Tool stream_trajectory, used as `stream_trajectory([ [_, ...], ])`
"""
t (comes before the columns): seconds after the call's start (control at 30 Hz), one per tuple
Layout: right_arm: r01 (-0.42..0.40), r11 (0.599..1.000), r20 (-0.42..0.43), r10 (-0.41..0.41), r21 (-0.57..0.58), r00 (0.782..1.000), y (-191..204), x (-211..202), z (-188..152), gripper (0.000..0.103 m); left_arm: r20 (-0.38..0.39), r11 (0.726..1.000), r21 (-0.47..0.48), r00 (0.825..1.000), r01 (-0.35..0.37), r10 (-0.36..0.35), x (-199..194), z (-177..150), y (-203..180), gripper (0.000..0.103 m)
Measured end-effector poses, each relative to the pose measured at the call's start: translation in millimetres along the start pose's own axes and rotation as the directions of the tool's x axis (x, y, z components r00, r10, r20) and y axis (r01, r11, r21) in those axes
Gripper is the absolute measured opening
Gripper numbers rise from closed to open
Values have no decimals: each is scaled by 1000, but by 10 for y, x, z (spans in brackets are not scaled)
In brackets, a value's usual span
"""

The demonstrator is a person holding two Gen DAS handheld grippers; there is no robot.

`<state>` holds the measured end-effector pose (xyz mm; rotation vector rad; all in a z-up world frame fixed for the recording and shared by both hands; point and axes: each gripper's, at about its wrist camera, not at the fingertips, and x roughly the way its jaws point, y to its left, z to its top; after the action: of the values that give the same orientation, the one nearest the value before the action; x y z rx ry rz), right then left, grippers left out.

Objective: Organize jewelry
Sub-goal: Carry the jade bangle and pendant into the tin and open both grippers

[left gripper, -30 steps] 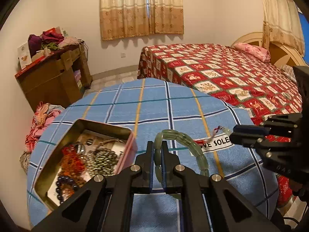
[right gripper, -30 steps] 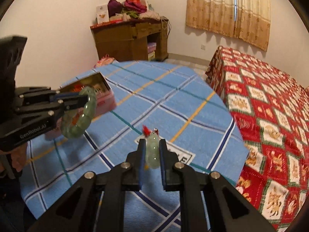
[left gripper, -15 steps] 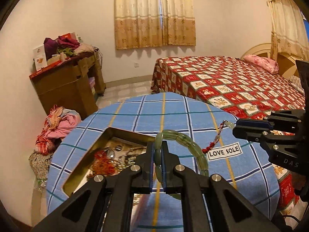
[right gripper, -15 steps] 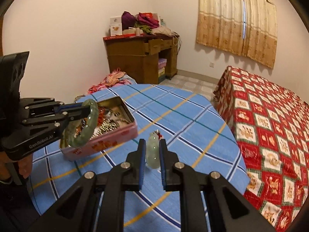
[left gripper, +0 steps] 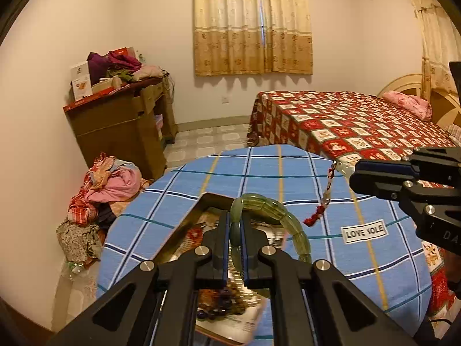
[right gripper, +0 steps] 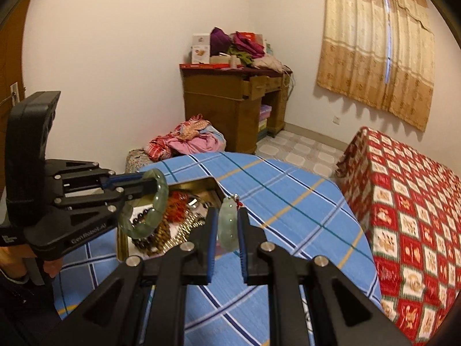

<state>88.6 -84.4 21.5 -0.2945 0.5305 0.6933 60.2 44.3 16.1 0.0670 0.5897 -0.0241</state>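
Both tools wear matte black angular frames: the left gripper (left gripper: 236,225) shows silver round screws on its linkage arms and blue strips lining its fingers (left gripper: 223,239). The right gripper (right gripper: 226,227) matches, blue-lined too. White "GenRobot.AI" lettering marks the left one's side; a dark sleeve (right gripper: 11,276) sits beneath.

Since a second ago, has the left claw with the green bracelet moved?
Yes. The left claw, shut on the green bracelet, was beside the open tin and has come over it, above the jewelry inside.
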Motion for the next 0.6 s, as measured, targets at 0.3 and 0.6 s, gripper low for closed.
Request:
stream_trajectory([
  [0.3,-30,999,-8,30,-35,1000,168,247,110,15,-21,998,-38,999,-50,49,102,-54,281,5],
  [0.6,-45,999,-35,44,-26,998,250,506,140,15,-48,996,-65,997,-68,64,240,-138,418,5],
])
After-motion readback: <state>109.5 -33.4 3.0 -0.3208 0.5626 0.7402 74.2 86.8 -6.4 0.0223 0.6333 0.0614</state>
